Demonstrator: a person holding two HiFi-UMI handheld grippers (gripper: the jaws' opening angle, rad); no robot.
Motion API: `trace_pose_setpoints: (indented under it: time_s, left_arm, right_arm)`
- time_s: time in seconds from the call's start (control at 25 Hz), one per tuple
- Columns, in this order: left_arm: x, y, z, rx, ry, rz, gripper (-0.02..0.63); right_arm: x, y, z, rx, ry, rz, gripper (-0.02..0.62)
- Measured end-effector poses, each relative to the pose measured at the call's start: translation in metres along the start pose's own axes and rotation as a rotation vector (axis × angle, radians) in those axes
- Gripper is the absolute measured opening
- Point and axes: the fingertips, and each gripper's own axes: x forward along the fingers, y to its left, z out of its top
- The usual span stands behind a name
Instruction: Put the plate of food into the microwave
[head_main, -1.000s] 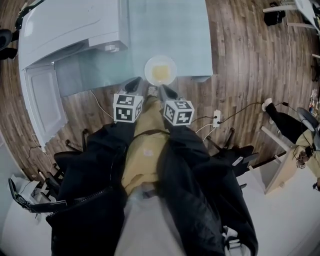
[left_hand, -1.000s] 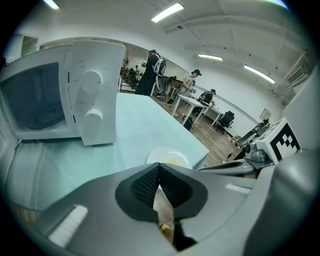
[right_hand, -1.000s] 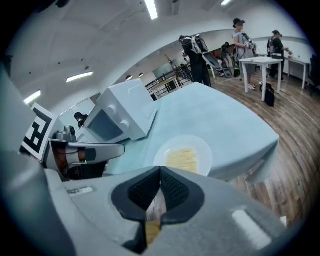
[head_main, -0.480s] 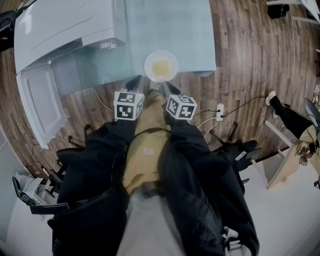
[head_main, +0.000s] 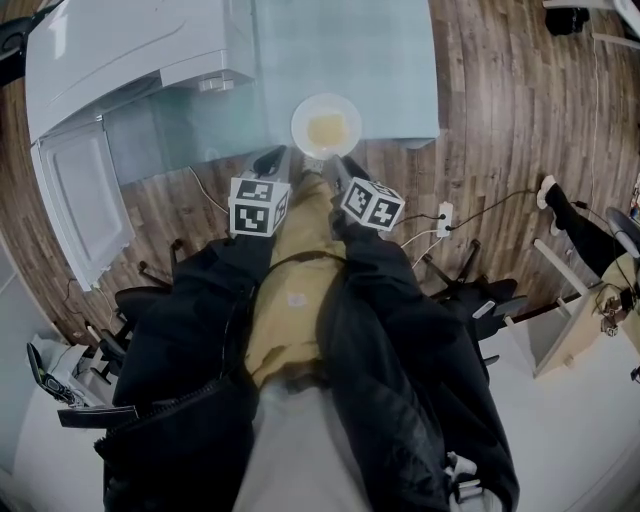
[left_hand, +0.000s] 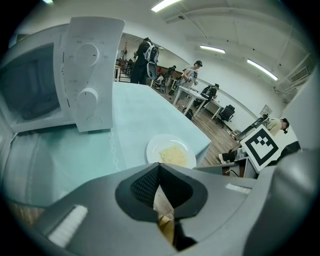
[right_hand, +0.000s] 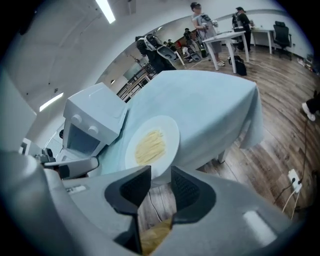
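Food (head_main: 327, 131) on plate (head_main: 301, 117), plate at table's (head_main: 345, 45) near edge — microwave (head_main: 120, 50) to its left

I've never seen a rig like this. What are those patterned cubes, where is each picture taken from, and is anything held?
No robot: a person holds a two-jaw gripper in each hand, and the cubes are part of those. One camera looks down from the person's head; one rides on each gripper. On the table stand a microwave, door open, and a plate of noodles. The left gripper is shut on nothing; the right gripper has just been opening its jaws, nothing between them. Nothing is held.
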Motion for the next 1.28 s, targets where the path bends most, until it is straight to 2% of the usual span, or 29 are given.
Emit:
trace_pose_setpoints:
  time_s: [0.32,0.56,0.96,1.28]
  left_arm:
    - [-0.003,0.009,-0.005,-0.010,0.014,0.027,-0.005]
    - [-0.006,0.013,-0.005,-0.014,0.009,0.034,-0.005]
    - [-0.007,0.013,-0.006,-0.019,0.004,0.036,-0.005]
    - [-0.011,0.016,-0.008,-0.027,-0.003,0.041,-0.005]
  right_arm:
    - [0.015,-0.001,0.002,0.131,-0.010,0.081,0.121]
    - [0.021,0.001,0.001,0.191,-0.003,0.120,0.118]
    - [0.015,0.006,0.004,0.400,-0.063,0.234,0.049]
    - [0.007,0.018,0.009,0.464,-0.121,0.380,0.011]
